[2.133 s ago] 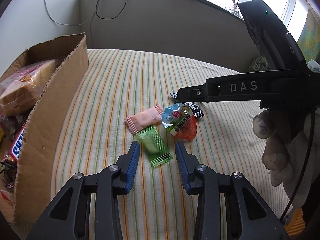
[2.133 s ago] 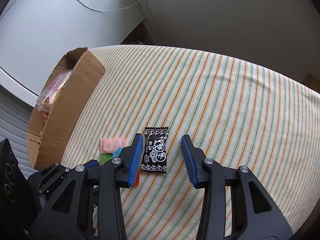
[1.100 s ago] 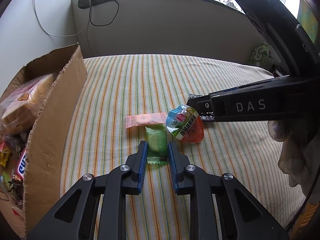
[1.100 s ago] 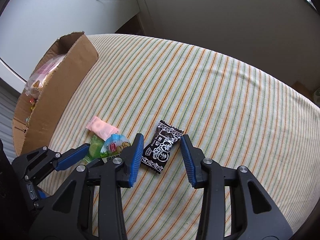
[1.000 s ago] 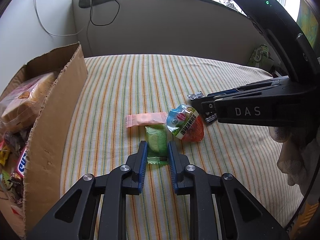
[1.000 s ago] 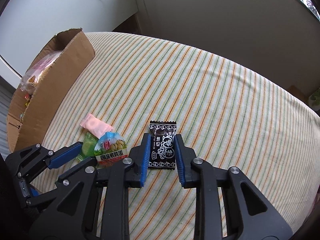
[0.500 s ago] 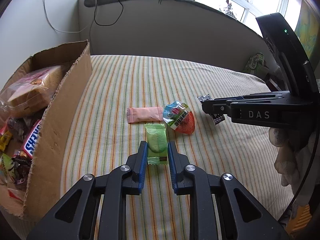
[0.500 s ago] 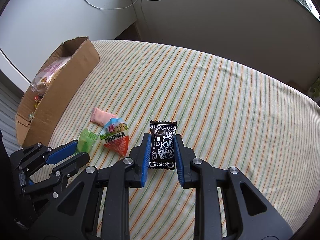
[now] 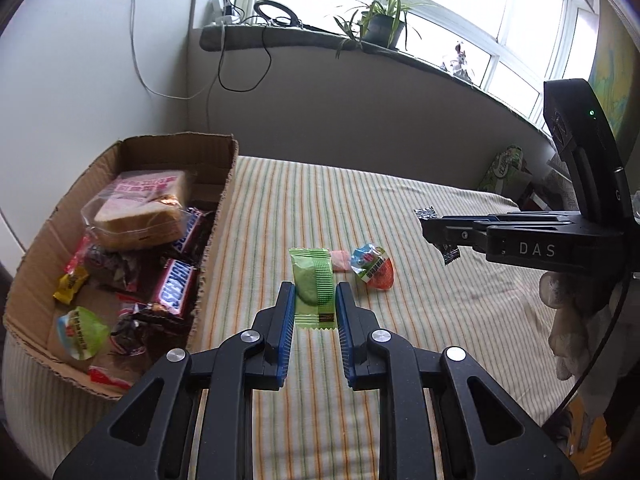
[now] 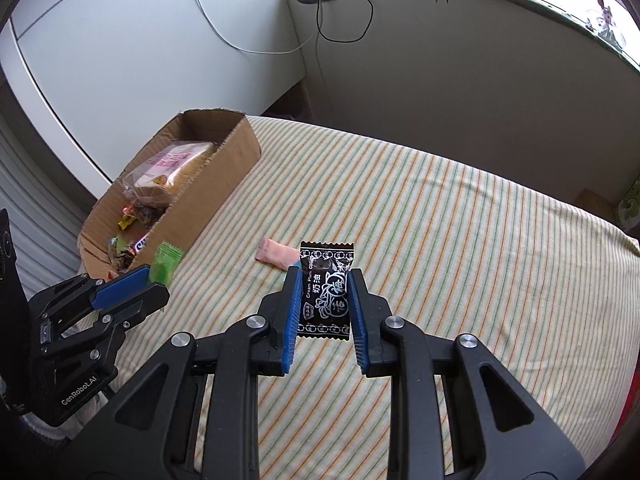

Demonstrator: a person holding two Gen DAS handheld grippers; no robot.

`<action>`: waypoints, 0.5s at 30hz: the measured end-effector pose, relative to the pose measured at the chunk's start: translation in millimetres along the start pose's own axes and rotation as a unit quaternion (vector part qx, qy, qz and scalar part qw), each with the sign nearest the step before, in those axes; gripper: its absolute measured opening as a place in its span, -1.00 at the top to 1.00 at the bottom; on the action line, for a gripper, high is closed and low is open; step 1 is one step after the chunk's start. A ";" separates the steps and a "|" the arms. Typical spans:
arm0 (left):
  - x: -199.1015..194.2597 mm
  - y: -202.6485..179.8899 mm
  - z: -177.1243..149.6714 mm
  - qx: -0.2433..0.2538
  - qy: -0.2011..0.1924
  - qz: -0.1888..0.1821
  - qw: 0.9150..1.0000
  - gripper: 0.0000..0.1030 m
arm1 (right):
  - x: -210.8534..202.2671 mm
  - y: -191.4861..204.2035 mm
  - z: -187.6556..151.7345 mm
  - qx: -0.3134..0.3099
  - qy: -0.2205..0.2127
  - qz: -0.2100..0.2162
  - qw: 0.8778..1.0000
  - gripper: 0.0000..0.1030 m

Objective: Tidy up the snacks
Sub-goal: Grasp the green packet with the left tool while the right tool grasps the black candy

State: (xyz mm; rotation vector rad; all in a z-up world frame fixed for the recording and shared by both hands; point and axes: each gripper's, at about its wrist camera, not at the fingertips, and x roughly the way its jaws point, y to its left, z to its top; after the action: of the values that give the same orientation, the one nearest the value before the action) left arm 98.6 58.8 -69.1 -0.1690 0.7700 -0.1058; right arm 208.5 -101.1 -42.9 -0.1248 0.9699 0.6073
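My left gripper [image 9: 314, 294] is shut on a green wrapped snack [image 9: 314, 284] and holds it above the striped cloth. It also shows in the right wrist view [image 10: 166, 262]. My right gripper [image 10: 323, 280] is shut on a black candy packet [image 10: 325, 292], lifted off the cloth; it shows in the left wrist view [image 9: 446, 251] too. A pink wrapped candy [image 10: 276, 256] and a red jelly cup [image 9: 374, 268] lie on the cloth. A cardboard box [image 9: 218, 216] with several snacks stands at the left.
The striped cloth [image 9: 400, 340] covers a rounded table. The box holds a bagged sandwich [image 9: 138, 216] and Snickers bars [image 9: 176, 288]. A wall and a window sill with a plant [image 9: 378, 28] and cables lie behind. A gloved hand [image 9: 576, 312] holds the right gripper.
Both grippers closed on their snacks and rose from the cloth. The green snack and the black packet came up with them. The pink candy and jelly cup stayed put.
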 end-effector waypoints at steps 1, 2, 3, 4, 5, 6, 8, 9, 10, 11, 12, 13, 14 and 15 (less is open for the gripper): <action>-3.4 4.1 0.7 -0.003 -0.004 0.002 1.000 0.64 | -1.7 5.1 2.2 -0.004 -0.003 0.001 1.000 0.54; -7.3 8.4 1.4 -0.006 -0.007 0.003 1.000 0.64 | -1.2 11.3 5.0 -0.008 -0.005 0.000 1.000 0.54; -10.1 12.2 1.2 -0.008 -0.011 0.004 1.000 0.64 | -0.6 17.0 7.9 -0.011 -0.006 0.001 1.000 0.54; -13.8 16.8 1.5 -0.011 -0.014 0.007 1.000 0.64 | 1.2 21.8 11.2 -0.014 -0.008 0.003 1.000 0.54; -16.6 20.3 2.4 -0.013 -0.017 0.010 1.000 0.64 | 1.2 27.0 14.4 -0.017 -0.009 0.005 1.000 0.54; -19.4 24.5 3.1 -0.015 -0.020 0.013 1.000 0.64 | 2.0 32.1 17.7 -0.020 -0.011 0.007 1.000 0.54; -25.5 34.8 3.5 -0.019 -0.025 0.019 0.999 0.64 | 3.6 41.3 24.4 -0.025 -0.014 0.010 1.000 0.54; -28.8 40.2 3.0 -0.022 -0.028 0.022 0.999 0.64 | 6.1 46.3 28.0 -0.028 -0.015 0.013 0.999 0.54; -31.2 45.6 3.3 -0.025 -0.031 0.025 0.999 0.64 | 7.2 50.8 31.6 -0.031 -0.016 0.014 0.999 0.54; -33.1 50.9 3.9 -0.027 -0.033 0.028 0.999 0.64 | 8.8 55.1 35.1 -0.033 -0.017 0.016 0.999 0.54; -35.9 56.3 4.0 -0.031 -0.035 0.031 0.998 0.64 | 13.0 60.9 39.0 -0.035 -0.017 0.018 0.999 0.54; -37.0 61.7 4.2 -0.034 -0.037 0.034 0.998 0.64 | 14.5 64.9 42.1 -0.037 -0.017 0.021 0.999 0.54; -38.8 66.7 4.6 -0.037 -0.040 0.037 0.998 0.64 | 17.2 68.5 45.3 -0.038 -0.016 0.023 0.999 0.54; -40.6 71.4 4.8 -0.039 -0.041 0.040 0.998 0.64 | 20.3 72.0 48.5 -0.039 -0.015 0.024 0.999 0.54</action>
State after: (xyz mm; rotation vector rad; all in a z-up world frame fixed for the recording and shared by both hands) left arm 75.3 135.7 -51.5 -0.2163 0.6980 0.0066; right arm 214.0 -15.2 -19.6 -0.1607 0.9223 0.6896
